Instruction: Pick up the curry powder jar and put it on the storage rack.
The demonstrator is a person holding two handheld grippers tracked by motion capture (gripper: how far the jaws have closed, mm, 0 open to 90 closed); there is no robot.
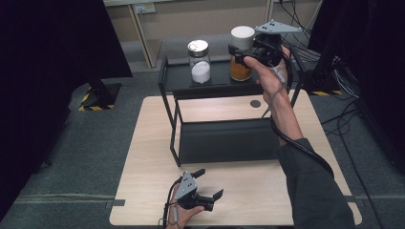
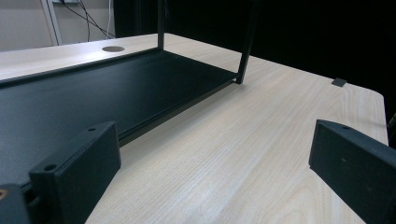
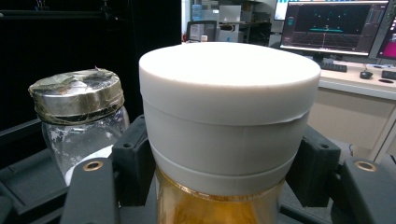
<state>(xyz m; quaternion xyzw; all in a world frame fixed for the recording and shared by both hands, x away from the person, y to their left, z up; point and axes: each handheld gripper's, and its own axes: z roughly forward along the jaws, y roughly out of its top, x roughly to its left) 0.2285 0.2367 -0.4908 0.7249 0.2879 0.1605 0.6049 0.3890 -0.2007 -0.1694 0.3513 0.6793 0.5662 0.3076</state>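
Two jars are standing on the top tier of a black metal shelf (image 1: 191,88) that is sitting on the wooden surface (image 1: 148,167). Toward the shelf's right end, the jar with the white lid (image 1: 242,37) and orange-yellow contents is being gripped by the right tool (image 1: 239,52): in the right gripper view its two black jaws are pressing against opposite sides of the jar (image 3: 224,140), just at and below the lower edge of the white cap. Whether the jar's base is resting on the shelf or hanging slightly clear of it cannot be told. The person's right forearm is reaching up over the shelf from the lower right.

Just beside it, on the left, the clear glass jar (image 1: 199,62) with a metal lid and white powder is standing upright, untouched; the right gripper view is showing it (image 3: 79,121) near the gripped jar but apart from it.

Near the front edge of the surface, the left tool (image 1: 210,183) is resting low with its jaws spread wide and nothing between them, pointing toward the shelf's lower tier (image 2: 93,93).
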